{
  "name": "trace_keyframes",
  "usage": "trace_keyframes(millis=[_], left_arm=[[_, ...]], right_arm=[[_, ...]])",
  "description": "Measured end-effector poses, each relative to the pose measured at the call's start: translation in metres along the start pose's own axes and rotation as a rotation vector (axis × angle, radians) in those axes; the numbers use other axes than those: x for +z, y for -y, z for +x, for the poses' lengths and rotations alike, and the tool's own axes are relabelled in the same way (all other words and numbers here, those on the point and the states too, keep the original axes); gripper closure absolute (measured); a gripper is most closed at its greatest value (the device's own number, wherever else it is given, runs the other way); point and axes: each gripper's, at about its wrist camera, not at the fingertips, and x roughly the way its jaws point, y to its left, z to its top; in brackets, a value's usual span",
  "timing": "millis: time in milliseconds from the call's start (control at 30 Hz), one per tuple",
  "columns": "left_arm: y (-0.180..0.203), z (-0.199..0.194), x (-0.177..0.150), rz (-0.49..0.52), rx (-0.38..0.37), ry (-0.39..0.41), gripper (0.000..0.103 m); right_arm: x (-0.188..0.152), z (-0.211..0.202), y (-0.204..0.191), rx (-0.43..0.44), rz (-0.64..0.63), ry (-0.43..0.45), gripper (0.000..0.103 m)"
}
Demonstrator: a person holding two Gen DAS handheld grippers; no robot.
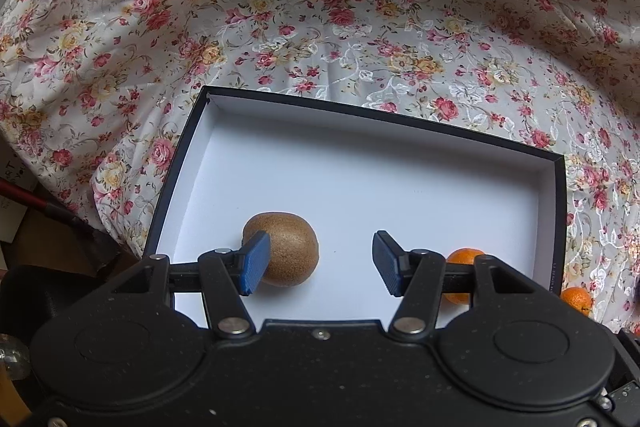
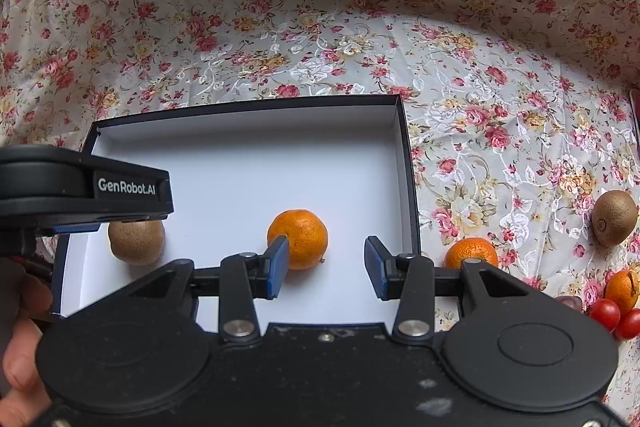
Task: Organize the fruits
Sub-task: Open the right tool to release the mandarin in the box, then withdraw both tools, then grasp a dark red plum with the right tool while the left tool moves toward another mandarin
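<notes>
A black box with a white inside (image 1: 360, 163) (image 2: 248, 155) lies on a floral cloth. In it lie a brown kiwi (image 1: 290, 253) (image 2: 136, 243) and a mandarin (image 1: 462, 259) (image 2: 304, 237). My left gripper (image 1: 318, 263) is open above the box; its left pad is beside the kiwi. My right gripper (image 2: 326, 265) is open above the box; its left pad is beside the mandarin. The left gripper's body (image 2: 80, 187) shows at the left of the right wrist view. Outside the box lie a second mandarin (image 2: 472, 253) (image 1: 578, 301), a third one (image 2: 622, 289) and another kiwi (image 2: 614, 217).
Two red cherry tomatoes (image 2: 616, 317) lie at the right edge of the cloth. The floral cloth (image 1: 320, 27) rises behind the box. Clutter and a red handle (image 1: 36, 203) lie off the table's left edge.
</notes>
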Motion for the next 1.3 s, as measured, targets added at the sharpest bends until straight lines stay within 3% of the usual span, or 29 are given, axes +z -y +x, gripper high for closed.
trace_keyframes(millis=[633, 1300], left_arm=[[0.07, -0.027, -0.009, 0.091, -0.041, 0.034, 0.042], [0.18, -0.048, -0.039, 0.266, -0.096, 0.048, 0.041]], right_arm=[[-0.009, -0.027, 0.052, -0.031, 0.058, -0.013, 0.058], [-0.025, -0.063, 0.167, -0.106, 0.256, -0.017, 0.058]])
